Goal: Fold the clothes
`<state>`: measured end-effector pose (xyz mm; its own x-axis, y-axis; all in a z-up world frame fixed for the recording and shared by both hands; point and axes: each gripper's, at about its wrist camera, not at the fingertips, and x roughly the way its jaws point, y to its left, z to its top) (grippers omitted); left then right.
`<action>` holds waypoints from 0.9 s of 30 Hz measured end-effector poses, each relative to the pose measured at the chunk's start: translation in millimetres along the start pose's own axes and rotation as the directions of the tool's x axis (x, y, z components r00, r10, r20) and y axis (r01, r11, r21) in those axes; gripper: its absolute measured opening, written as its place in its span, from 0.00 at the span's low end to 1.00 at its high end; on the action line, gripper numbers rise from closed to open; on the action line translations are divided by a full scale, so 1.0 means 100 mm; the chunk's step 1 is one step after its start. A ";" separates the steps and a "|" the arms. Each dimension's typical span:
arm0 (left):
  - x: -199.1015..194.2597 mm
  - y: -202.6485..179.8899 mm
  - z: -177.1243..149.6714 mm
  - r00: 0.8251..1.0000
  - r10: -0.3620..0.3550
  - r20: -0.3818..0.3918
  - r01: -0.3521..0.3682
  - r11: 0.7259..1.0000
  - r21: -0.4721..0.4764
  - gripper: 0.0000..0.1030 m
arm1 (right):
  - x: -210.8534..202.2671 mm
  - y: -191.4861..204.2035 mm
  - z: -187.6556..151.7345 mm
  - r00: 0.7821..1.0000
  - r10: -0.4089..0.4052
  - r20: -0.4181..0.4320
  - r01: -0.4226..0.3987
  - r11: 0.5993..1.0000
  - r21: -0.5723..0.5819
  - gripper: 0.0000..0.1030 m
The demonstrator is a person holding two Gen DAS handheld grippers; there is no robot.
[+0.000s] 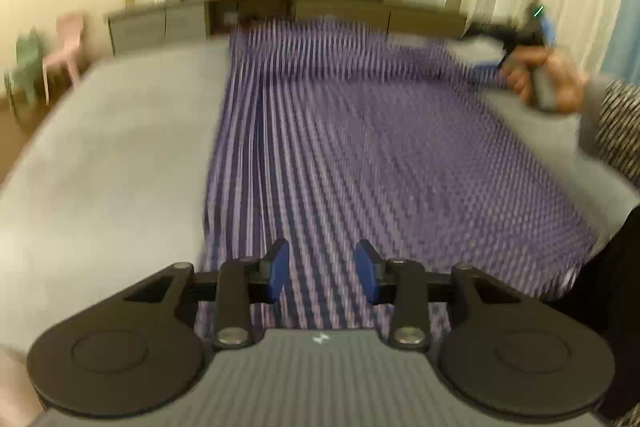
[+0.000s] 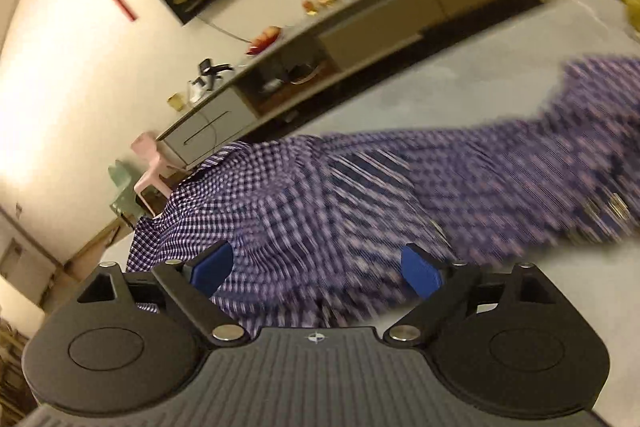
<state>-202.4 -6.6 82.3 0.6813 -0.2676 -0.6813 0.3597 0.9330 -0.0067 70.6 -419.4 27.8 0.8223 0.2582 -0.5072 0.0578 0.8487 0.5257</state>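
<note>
- Checked shirt (image 1: 360, 147) is seen spread across the grey bed (image 1: 120, 167), reaching from centre out to two o'clock in the left wrist view.
- Left gripper (image 1: 322, 273) is held part-open above the near hem, nothing pinched.
- Right gripper (image 2: 316, 273) is spread wide over rumpled cloth, nothing caught.
- Next fold would best be started from a cleanly pinched edge, both layers gathered, and the cloth smoothed flat first.

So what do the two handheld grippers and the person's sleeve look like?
Both the left gripper and right gripper have blue pads on black linkage arms with silver pivot pins, two round black discs, and a ribbed grey body bearing a small white emblem. The right hand wraps a grey handle; its sleeve is black-and-white striped over a grey cuff.
</note>
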 end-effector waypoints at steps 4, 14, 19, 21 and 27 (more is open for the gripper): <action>-0.01 0.04 0.48 0.998 0.012 0.064 -0.018 0.996 0.082 0.43 | 0.28 0.11 0.07 0.991 -0.128 0.037 0.132 0.985 -0.112 0.92; 1.16 0.81 0.71 0.998 -0.051 -0.022 0.046 0.981 -0.189 0.31 | 0.61 -0.27 0.18 0.990 -0.140 -0.016 0.132 0.962 -0.237 0.98; 1.01 0.76 0.84 0.997 -0.043 0.065 0.052 0.989 -0.139 0.37 | 0.53 -0.03 0.20 0.999 -0.039 -0.037 0.026 0.956 -0.292 0.49; 0.98 0.78 0.86 0.996 -0.048 0.079 0.060 0.985 -0.161 0.37 | 0.46 0.16 0.18 0.999 -0.012 -0.041 -0.003 0.937 -0.349 0.30; 0.99 0.91 0.92 0.997 0.001 0.081 0.021 0.963 -0.270 0.37 | -0.02 1.09 0.05 0.999 0.042 0.024 -0.025 0.878 -0.479 0.06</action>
<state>-43.5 29.4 81.5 0.7310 -0.2856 -0.6197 0.1886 0.9574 -0.2188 78.2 -329.8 90.0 0.8372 0.2825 -0.4683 -0.2412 0.9592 0.1475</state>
